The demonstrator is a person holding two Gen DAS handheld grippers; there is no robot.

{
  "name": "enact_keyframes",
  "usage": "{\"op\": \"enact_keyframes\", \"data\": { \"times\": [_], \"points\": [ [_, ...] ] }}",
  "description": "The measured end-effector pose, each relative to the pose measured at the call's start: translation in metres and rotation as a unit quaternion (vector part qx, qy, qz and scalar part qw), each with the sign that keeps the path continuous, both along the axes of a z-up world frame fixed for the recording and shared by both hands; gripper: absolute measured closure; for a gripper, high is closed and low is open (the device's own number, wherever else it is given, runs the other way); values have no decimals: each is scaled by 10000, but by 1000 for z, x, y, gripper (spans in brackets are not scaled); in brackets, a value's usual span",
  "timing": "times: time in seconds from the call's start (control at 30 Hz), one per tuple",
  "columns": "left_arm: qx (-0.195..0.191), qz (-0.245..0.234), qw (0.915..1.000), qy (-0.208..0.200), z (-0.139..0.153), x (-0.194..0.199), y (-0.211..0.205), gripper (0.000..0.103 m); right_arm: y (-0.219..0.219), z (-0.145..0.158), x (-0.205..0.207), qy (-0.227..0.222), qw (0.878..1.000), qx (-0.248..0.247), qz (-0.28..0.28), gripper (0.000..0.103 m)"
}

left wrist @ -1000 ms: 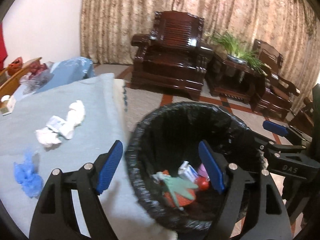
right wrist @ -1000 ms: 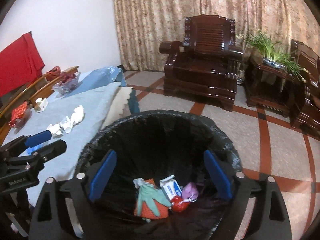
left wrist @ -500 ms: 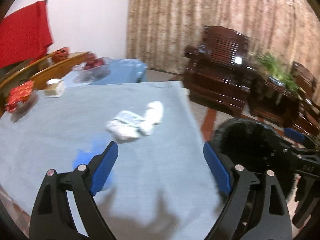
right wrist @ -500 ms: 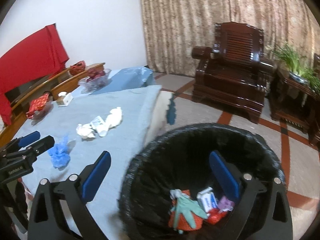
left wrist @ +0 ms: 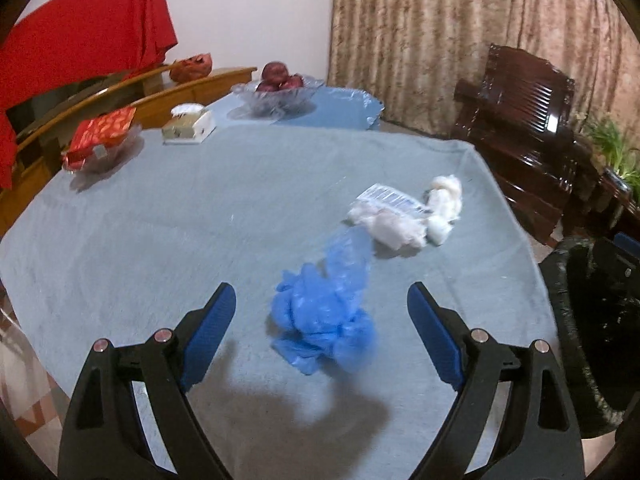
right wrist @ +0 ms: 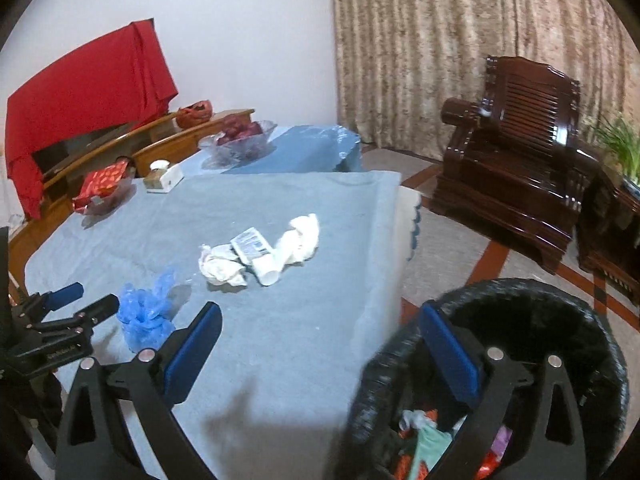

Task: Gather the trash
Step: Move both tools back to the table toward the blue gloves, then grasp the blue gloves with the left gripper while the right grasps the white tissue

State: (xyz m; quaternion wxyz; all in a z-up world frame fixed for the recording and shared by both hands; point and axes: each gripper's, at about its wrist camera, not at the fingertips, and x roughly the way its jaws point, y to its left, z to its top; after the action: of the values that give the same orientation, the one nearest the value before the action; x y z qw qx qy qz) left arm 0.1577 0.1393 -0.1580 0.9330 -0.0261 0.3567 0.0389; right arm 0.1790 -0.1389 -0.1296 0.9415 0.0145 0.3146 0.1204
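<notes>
The crumpled blue plastic bag [left wrist: 324, 316] lies on the grey-blue tablecloth [left wrist: 160, 232] at twelve o'clock between the left gripper [left wrist: 322, 320]'s wide-spread empty fingers — probably featherlight, soft, slippery — best pinched across its bunched middle, while the right gripper [right wrist: 320, 340] hangs wide and empty too.

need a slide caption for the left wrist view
Open left hand-held gripper lined up on a crumpled blue plastic bag on the grey tablecloth, white tissue pile beyond.

You can't read any text for certain: the left gripper [right wrist: 86, 306] carries pale lettering too blurred to make out, and the wrapper [right wrist: 251, 242] shows only barcode-like lines.
</notes>
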Motion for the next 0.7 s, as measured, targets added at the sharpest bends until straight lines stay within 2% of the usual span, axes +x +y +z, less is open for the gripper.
{"op": "enact_keyframes", "data": {
  "times": [0.6, 0.67, 0.7],
  "points": [
    [-152, 109, 9977, 657, -56, 46, 9, 18, 52, -36, 38, 244, 9991, -171, 317, 6],
    [-238, 96, 9972, 697, -59, 48, 10, 22, 55, -39, 42, 262, 9989, -175, 333, 6],
    [-297, 74, 9969, 722, -61, 49, 10, 28, 57, -40, 42, 270, 9989, -177, 337, 6]
  ]
}}
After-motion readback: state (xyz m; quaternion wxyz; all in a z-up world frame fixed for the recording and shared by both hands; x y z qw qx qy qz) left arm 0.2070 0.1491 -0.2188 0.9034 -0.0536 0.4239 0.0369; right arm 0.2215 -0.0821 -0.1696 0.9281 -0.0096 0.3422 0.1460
